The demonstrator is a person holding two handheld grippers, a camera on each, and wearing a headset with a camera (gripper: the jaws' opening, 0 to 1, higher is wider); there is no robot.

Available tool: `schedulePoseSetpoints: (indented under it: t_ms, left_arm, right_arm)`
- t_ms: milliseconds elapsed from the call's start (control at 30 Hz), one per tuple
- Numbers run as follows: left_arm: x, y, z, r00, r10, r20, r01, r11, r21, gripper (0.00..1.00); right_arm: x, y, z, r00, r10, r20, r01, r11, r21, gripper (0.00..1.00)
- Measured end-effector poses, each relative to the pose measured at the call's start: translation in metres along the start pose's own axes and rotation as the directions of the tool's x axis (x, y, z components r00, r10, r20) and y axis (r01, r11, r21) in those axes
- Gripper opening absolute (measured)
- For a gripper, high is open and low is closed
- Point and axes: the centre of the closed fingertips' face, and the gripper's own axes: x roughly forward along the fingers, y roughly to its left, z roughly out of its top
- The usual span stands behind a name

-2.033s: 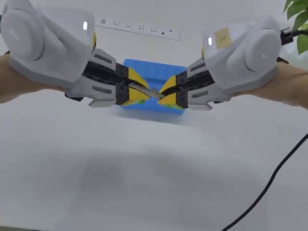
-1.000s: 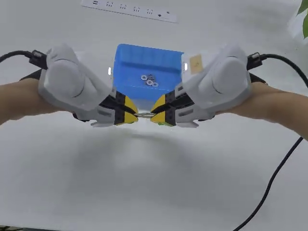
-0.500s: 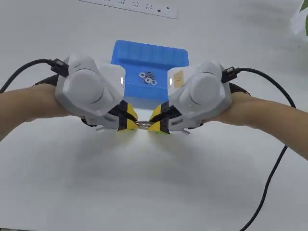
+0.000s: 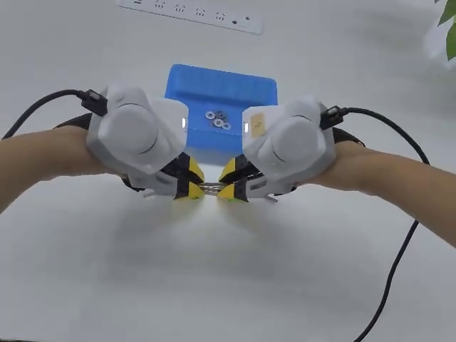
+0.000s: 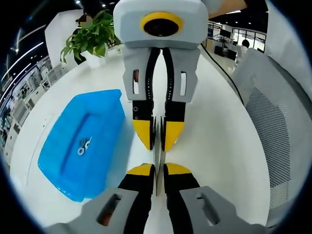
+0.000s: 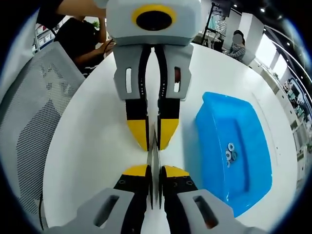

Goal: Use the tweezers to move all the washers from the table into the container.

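White desk [image 4: 228, 285]. Blue container [image 4: 192, 84] at 12 o'clock; power strip [image 4: 206, 16] beyond, far edge; black cable [image 4: 390, 285] trailing at 4 o'clock.

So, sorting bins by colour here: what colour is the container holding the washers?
Bright blue; the rectangular plastic container shows best in the head view.

1. Tweezers [image 4: 210, 187]: thin silvery metal, lying level just in front of the container, one end clamped in the left tongs [image 4: 189, 187], the other in the right tongs [image 4: 226, 188].
2. Washers [image 4: 219, 119]: a few small silvery rings, clustered on the container's floor.
3. Container [image 4: 214, 82]: blue rectangular open tray on the white worktop [image 4: 214, 285].
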Motion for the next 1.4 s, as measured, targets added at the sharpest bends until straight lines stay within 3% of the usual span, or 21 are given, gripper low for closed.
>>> schedulePoseSetpoints:
  t_ms: [233, 400, 467, 500, 600, 700, 767, 867, 1000, 1067, 1100, 1133, 1167, 1233, 1300, 1367, 1400]
  left_arm:
    - [0.0, 0.0, 0.0, 0.9999, 0.007, -0.011, -0.006, 1.0, 0.002, 0.13]
    - [-0.001, 0.003, -0.001, 0.9994, 0.028, -0.021, -0.028, 1.0, -0.006, 0.15]
    - [-0.005, 0.002, 0.005, 0.9992, 0.036, 0.018, -0.035, 0.998, -0.051, 0.15]
    - [-0.008, 0.001, 0.008, 0.9986, 0.038, 0.036, -0.035, 0.997, -0.067, 0.15]
    - [-0.017, 0.003, 0.008, 0.9975, 0.059, 0.04, -0.056, 0.997, -0.062, 0.17]
    - [-0.03, 0.005, 0.013, 0.9919, 0.098, 0.08, -0.091, 0.991, -0.094, 0.24]
    - [-0.042, 0.003, 0.02, 0.9836, 0.119, 0.136, -0.104, 0.988, -0.112, 0.26]
    - [-0.063, -0.003, 0.032, 0.9646, 0.153, 0.215, -0.125, 0.983, -0.138, 0.32]
    - [-0.083, -0.011, 0.036, 0.9463, 0.201, 0.253, -0.166, 0.974, -0.152, 0.41]
    - [-0.094, -0.012, 0.038, 0.9319, 0.24, 0.272, -0.208, 0.968, -0.143, 0.42]
    - [-0.102, -0.011, 0.042, 0.9148, 0.273, 0.297, -0.238, 0.96, -0.148, 0.42]
    - [-0.107, -0.012, 0.045, 0.9042, 0.287, 0.316, -0.244, 0.955, -0.167, 0.43]
    - [-0.116, -0.014, 0.051, 0.8871, 0.302, 0.349, -0.244, 0.948, -0.203, 0.45]
    - [-0.13, -0.016, 0.059, 0.8619, 0.334, 0.381, -0.257, 0.936, -0.241, 0.53]
    - [-0.138, -0.02, 0.062, 0.8541, 0.344, 0.39, -0.261, 0.932, -0.251, 0.62]
    - [-0.144, -0.024, 0.062, 0.853, 0.352, 0.385, -0.271, 0.93, -0.249, 0.68]
    - [-0.15, -0.026, 0.062, 0.8456, 0.372, 0.383, -0.299, 0.924, -0.237, 0.68]
  right_arm:
    - [0.0, 0.001, 0.0, 0.9994, -0.001, -0.036, 0.0, 1.0, -0.012, 0.11]
    - [-0.001, -0.003, -0.001, 0.9992, -0.014, -0.036, 0.015, 1.0, 0.025, 0.14]
    - [-0.003, -0.007, -0.002, 0.9985, -0.047, -0.028, 0.047, 0.999, 0.003, 0.19]
    - [-0.005, -0.01, -0.002, 0.9967, -0.079, -0.017, 0.079, 0.997, -0.023, 0.2]
    - [-0.014, -0.002, 0.001, 0.9967, -0.07, 0.041, 0.067, 0.995, 0.076, 0.21]
    - [-0.029, 0.0, 0.001, 0.9911, -0.101, 0.087, 0.09, 0.988, 0.122, 0.24]
    - [-0.038, 0.002, 0.003, 0.9845, -0.123, 0.126, 0.103, 0.982, 0.157, 0.27]
    - [-0.06, 0.003, 0.004, 0.963, -0.187, 0.195, 0.141, 0.964, 0.227, 0.3]
    - [-0.084, 0.005, -0.006, 0.9462, -0.264, 0.187, 0.219, 0.949, 0.228, 0.33]
    - [-0.096, 0.011, -0.005, 0.9364, -0.283, 0.207, 0.229, 0.941, 0.251, 0.38]
    - [-0.104, 0.014, -0.003, 0.9271, -0.299, 0.225, 0.237, 0.935, 0.265, 0.41]
    - [-0.109, 0.017, -0.002, 0.9226, -0.308, 0.232, 0.244, 0.932, 0.269, 0.43]
    - [-0.116, 0.022, -0.001, 0.9193, -0.315, 0.236, 0.25, 0.931, 0.266, 0.44]
    - [-0.124, 0.027, 0.001, 0.915, -0.325, 0.239, 0.263, 0.929, 0.26, 0.48]
    - [-0.133, 0.033, 0.006, 0.9052, -0.344, 0.249, 0.281, 0.925, 0.255, 0.55]
    - [-0.142, 0.037, 0.011, 0.8911, -0.368, 0.266, 0.303, 0.918, 0.255, 0.59]
    - [-0.145, 0.039, 0.013, 0.8865, -0.373, 0.273, 0.309, 0.917, 0.251, 0.61]
